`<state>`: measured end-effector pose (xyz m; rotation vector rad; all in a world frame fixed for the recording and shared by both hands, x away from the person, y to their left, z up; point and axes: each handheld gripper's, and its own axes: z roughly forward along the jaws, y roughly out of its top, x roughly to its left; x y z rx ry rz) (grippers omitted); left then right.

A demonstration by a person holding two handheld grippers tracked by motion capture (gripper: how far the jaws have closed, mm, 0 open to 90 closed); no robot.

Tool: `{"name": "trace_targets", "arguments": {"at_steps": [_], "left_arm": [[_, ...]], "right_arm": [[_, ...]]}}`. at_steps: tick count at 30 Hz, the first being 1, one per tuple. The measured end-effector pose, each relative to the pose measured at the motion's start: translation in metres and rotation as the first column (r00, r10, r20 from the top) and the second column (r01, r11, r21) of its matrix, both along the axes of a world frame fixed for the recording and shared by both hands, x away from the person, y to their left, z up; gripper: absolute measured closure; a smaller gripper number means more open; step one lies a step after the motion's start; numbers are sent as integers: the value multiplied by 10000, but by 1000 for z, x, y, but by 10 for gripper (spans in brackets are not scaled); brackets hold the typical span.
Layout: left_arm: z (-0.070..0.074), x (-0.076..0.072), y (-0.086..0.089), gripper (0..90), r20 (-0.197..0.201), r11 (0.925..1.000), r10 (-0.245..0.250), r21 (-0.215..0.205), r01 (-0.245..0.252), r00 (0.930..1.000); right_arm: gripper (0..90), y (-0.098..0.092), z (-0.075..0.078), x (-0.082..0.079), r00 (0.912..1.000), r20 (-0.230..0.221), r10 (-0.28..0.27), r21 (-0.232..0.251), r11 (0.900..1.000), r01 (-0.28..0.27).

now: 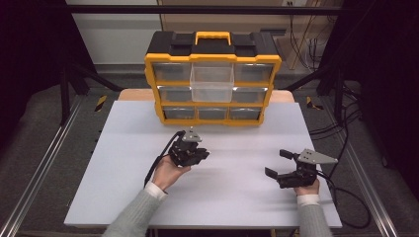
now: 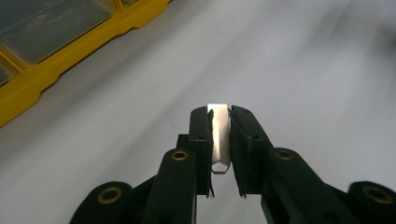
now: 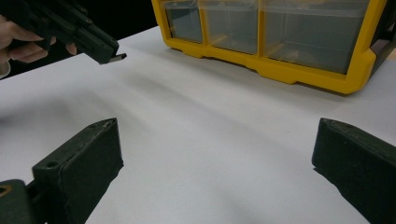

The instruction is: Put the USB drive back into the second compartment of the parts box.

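My left gripper (image 1: 197, 154) hangs over the middle of the white table (image 1: 123, 163), shut on a small flat metal strip (image 2: 219, 135) that stands between its jaws. In the right gripper view that same left gripper (image 3: 100, 49) sits at the upper left with the metal strip (image 3: 117, 58) poking out of its tip. My right gripper (image 1: 276, 164) rests low at the right of the table, wide open with nothing between its jaws. A yellow and black drawer organizer (image 1: 212, 59) stands at the far edge, its clear top-middle drawer (image 1: 212, 81) pulled out.
The organizer's yellow base (image 2: 42, 79) lies up and left of the left gripper, and its lower drawers (image 3: 261, 28) face the right gripper. Cables (image 1: 341, 192) trail off the table's right side. Bare white table surface (image 3: 210, 140) spreads between the two grippers.
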<state>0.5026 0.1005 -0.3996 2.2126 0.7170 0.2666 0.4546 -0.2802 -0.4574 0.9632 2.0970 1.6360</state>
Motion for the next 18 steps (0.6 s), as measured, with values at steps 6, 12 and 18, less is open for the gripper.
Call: {"name": "trace_targets", "arguments": {"at_steps": [6,12,18], "left_arm": [[11,-4,4,788,179,10000,-43,33,42,9998],[22,-10,9,788,402,10000,-41,-1,41,9992],[33,-13,14,788,560,10000,-32,-91,37,9984]], "right_arm": [[20,0,0,0,10000,22,-16,10,10000,16],[20,0,0,0,10000,8,-13,5,10000,13],[20,0,0,0,10000,9,-8,7,10000,8]]}}
